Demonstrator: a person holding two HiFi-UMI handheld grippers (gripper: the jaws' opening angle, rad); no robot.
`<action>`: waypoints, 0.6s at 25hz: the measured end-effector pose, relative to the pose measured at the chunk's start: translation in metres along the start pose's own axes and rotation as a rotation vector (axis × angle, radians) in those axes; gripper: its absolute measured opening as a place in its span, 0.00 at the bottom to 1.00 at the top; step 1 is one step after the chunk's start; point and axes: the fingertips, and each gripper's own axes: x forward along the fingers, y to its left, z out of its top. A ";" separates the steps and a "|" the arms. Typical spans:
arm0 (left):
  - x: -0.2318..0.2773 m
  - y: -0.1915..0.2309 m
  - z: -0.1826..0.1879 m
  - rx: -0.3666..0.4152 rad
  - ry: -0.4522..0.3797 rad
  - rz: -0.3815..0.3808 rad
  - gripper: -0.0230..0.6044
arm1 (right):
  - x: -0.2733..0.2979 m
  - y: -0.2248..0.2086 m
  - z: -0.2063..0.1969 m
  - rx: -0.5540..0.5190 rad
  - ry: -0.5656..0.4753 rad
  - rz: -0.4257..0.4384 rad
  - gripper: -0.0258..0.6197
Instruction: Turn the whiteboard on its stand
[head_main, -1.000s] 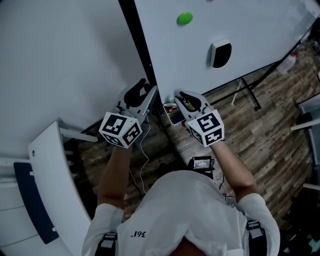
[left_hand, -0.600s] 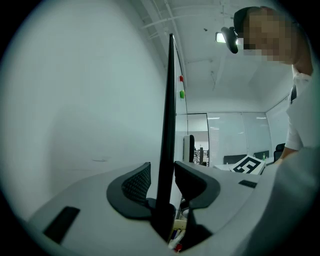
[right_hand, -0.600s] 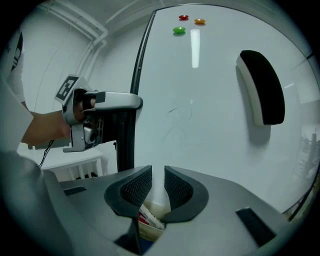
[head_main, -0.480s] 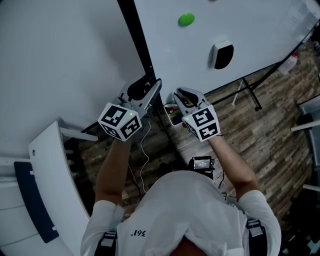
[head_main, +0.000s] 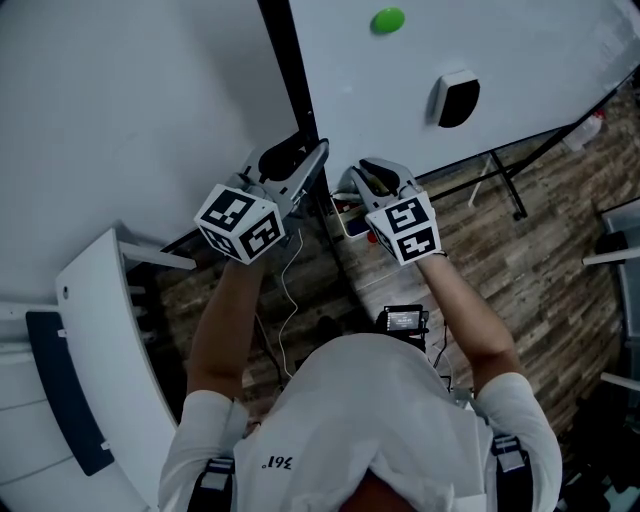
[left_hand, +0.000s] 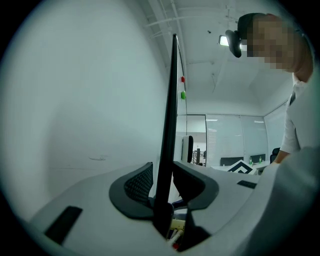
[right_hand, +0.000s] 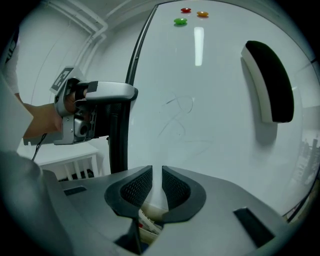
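Whiteboard (head_main: 500, 60) on a black stand (head_main: 503, 185) fills the top of the head view, above a wood-plank floor (head_main: 540, 270). A green magnet (head_main: 388, 20) and an eraser (head_main: 456, 98) cling to its face. The left gripper (head_main: 308, 160) sits at the board's dark side edge, centre frame. The right gripper (head_main: 372, 176) is just beside it, at the board's lower corner over the marker tray (head_main: 345, 215).

Left gripper view: the board's black edge runs upright through the middle of the frame, standing between the jaws. The jaws have just been closing, and both pads now pinch that edge.

Right gripper view: the claw is almost pressed together, with a slim slit left between the pads and nothing in it. The white board face fills the frame behind, with the eraser at upper right and the other gripper at left.
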 end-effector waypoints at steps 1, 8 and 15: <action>0.001 0.002 0.000 0.000 0.001 -0.005 0.24 | 0.003 -0.002 0.000 -0.003 0.002 -0.002 0.16; 0.006 0.007 -0.001 0.018 0.001 -0.019 0.20 | 0.010 -0.010 -0.002 -0.012 0.003 -0.016 0.16; 0.028 0.050 0.004 -0.013 0.013 -0.025 0.20 | 0.048 -0.029 0.011 -0.012 0.028 -0.008 0.16</action>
